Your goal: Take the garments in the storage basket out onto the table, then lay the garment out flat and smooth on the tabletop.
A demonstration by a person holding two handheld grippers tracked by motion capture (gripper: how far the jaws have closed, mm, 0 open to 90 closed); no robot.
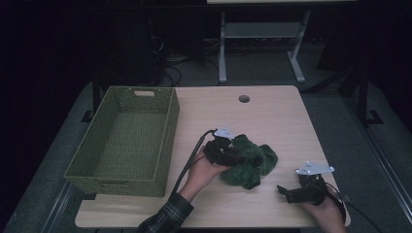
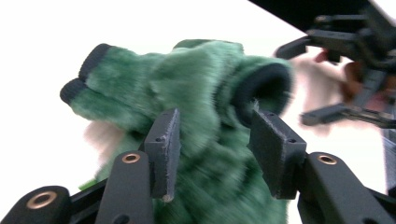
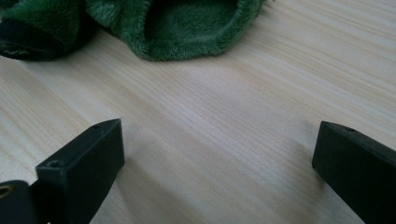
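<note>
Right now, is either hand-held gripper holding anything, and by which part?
Nothing is firmly held. The left hand-held gripper straddles the fuzzy green fabric garment mid-bundle, pads apart; the right hand-held gripper is open above bare table.

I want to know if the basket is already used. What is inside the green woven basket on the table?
The green woven basket holds nothing on its visible woven floor. Its near wall hides the strip of floor just behind it. The green plush garment lies outside it, on the light wooden table.

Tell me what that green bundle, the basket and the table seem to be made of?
Green bundle: soft plush fabric, fuzzy pile, with dark knit-looking cuffs. Basket: woven green strands, perhaps paper cord or plastic, matte. Table: pale wood or wood-look laminate; straight grain lines show.
</note>
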